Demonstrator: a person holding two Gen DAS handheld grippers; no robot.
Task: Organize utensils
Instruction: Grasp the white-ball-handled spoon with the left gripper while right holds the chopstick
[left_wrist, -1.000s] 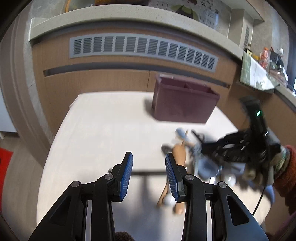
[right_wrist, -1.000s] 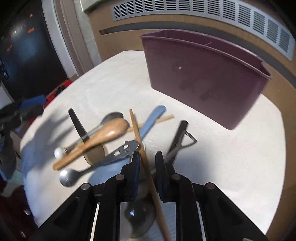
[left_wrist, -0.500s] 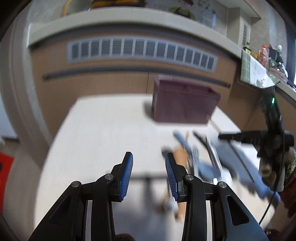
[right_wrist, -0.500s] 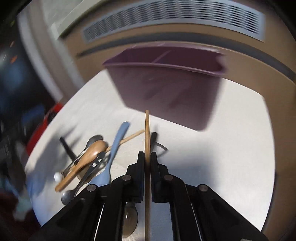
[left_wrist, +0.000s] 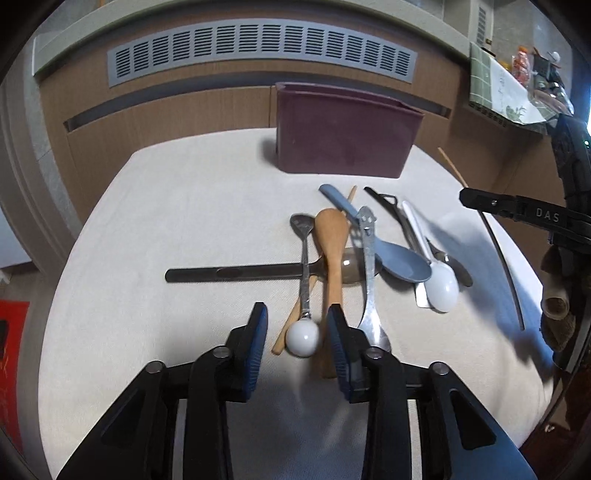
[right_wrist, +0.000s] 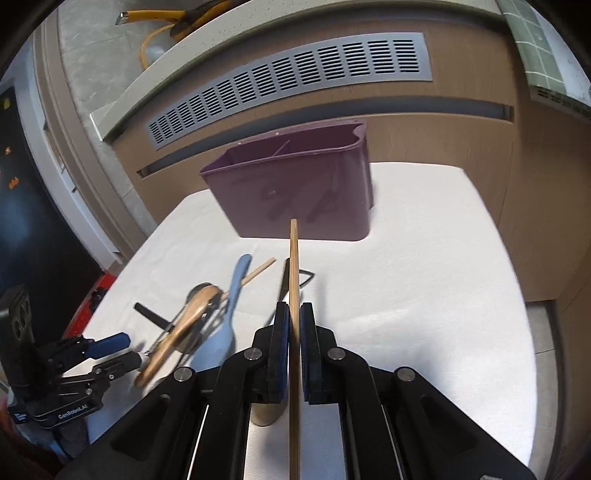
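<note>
A pile of utensils lies on the white table (left_wrist: 166, 221) before a purple bin (left_wrist: 343, 129). My left gripper (left_wrist: 297, 326) hangs low over the pile's near end, its jaws closing. The white ball end of a metal spoon (left_wrist: 303, 338) sits between the blue pads, with gaps on both sides. A wooden spoon (left_wrist: 330, 236) lies just right of it. My right gripper (right_wrist: 294, 314) is shut on a wooden chopstick (right_wrist: 294, 266), held above the table and pointing at the purple bin (right_wrist: 295, 184). The left gripper (right_wrist: 125, 350) shows at the lower left of the right wrist view.
The pile also holds a blue spoon (left_wrist: 402, 260), a white spoon (left_wrist: 441, 284), a long black-handled spoon (left_wrist: 236, 274), a metal opener (left_wrist: 367, 236) and a second chopstick (left_wrist: 352, 192). A wood-panelled counter with a grey vent (left_wrist: 258, 48) stands behind the table.
My right gripper shut on the chopstick, lifted it off the pile and swung it to face the bin. My left gripper sank toward the pile and its jaws narrowed around the ball-ended spoon.
</note>
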